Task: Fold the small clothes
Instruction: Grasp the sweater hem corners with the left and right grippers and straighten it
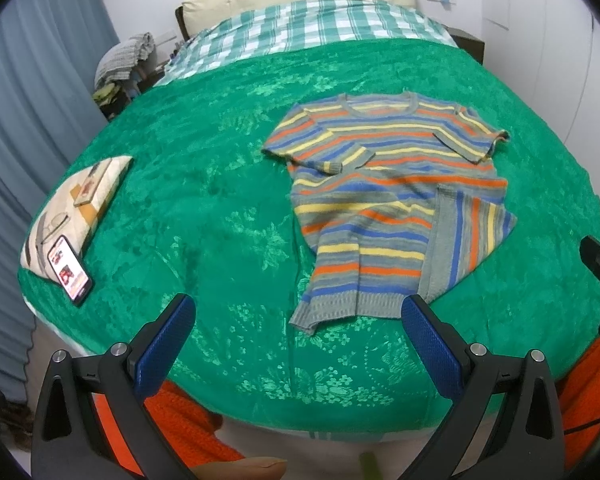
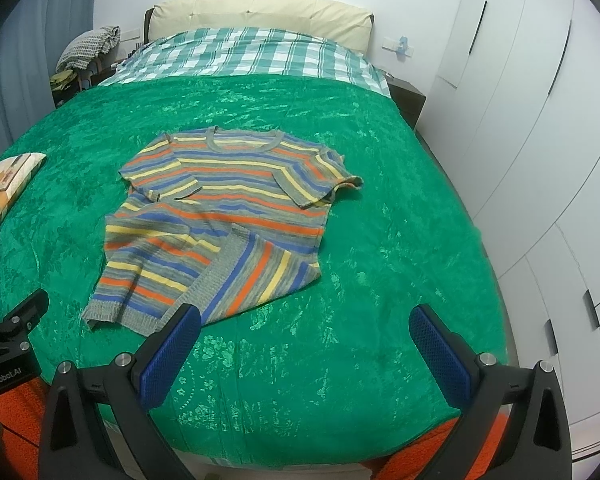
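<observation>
Both grippers' blue-padded fingers (image 1: pixel 164 344) spread wide and empty, left gripper (image 1: pixel 300 340) and right gripper (image 2: pixel 304 348) hovered over a green bedspread (image 2: pixel 380 240), striped sweater (image 1: pixel 388 208) just beyond the fingertips, hem corner folded over, phone (image 1: pixel 70 270) far left.

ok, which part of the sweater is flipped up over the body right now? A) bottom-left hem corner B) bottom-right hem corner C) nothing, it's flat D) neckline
B: the sweater's bottom-right hem corner lies turned up over the body, its stripes running lengthwise; both grippers, left and right, hover open, holding nothing.
</observation>
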{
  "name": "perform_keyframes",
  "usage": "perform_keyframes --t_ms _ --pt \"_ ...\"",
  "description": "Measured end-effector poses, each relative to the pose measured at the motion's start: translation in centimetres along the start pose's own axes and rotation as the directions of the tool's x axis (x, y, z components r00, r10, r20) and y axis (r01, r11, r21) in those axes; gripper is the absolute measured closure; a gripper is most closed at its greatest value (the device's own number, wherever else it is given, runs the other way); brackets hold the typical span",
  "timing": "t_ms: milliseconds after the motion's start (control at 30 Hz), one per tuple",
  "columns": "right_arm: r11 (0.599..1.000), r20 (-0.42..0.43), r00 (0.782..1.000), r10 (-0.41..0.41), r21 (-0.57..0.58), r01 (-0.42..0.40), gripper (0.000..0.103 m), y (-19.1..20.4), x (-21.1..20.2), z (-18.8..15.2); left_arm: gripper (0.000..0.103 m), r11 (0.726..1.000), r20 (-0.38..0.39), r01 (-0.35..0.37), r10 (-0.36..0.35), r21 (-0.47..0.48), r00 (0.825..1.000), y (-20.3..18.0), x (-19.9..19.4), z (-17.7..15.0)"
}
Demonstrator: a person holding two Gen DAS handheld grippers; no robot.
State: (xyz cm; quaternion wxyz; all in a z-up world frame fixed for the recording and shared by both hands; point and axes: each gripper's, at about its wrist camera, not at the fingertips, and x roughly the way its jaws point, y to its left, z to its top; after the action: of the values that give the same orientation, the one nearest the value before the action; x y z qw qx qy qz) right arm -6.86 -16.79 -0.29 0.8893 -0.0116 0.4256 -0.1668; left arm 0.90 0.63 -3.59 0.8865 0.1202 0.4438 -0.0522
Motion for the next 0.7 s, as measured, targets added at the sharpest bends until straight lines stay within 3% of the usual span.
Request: perform_keyframes --t_ms 133,233,367,500,567,633,667,700 --pt "1.0 0.002 1.0 0.025 0.017 -0.025 0.0 -1.0 0.9 -0.1 0.0 0.998 -0.092 0.039 -0.044 -0.057 0.995 2.5 3.4 -1.1" --pt "0.998 0.03 0.998 0.046 0.042 -0.047 0.0 -2.7 2.0 -0.6 0.001 0.988 -0.173 0.069 -0.093 -0.138 0.98 5.7 7.2 -2.8" --pt "0.984 0.016 0.985 0.174 0.037 -0.175 0.0 -3.9 5.7 -0.9 0.001 0.961 -0.228 0.179 -0.227 -0.212 0.947 7.7 11.1 -3.6" --pt "0.94 -0.068 0.939 0.338 -0.027 -0.341 0.001 -2.4 12.4 1.4 0.003 0.927 -0.259 0.293 -0.349 -0.233 0.9 6.3 14.9 -2.9" --pt "0.923 -0.08 0.923 0.376 -0.049 -0.381 0.008 -1.3 14.8 2.9 0.011 0.924 -0.265 0.315 -0.367 -0.218 0.892 5.2 16.0 -2.6" --pt "0.907 -0.112 0.912 0.396 -0.107 -0.407 0.019 0.4 18.0 4.8 0.028 0.92 -0.279 0.331 -0.38 -0.209 0.882 4.4 16.7 -2.4" --pt "0.903 -0.133 0.91 0.392 -0.133 -0.409 0.023 1.2 19.1 5.4 0.029 0.92 -0.285 0.336 -0.383 -0.203 0.879 4.1 16.9 -2.5" --pt "0.897 -0.157 0.909 0.386 -0.167 -0.409 0.034 2.2 20.3 5.8 0.03 0.925 -0.288 0.328 -0.373 -0.191 0.882 3.8 17.0 -2.5"
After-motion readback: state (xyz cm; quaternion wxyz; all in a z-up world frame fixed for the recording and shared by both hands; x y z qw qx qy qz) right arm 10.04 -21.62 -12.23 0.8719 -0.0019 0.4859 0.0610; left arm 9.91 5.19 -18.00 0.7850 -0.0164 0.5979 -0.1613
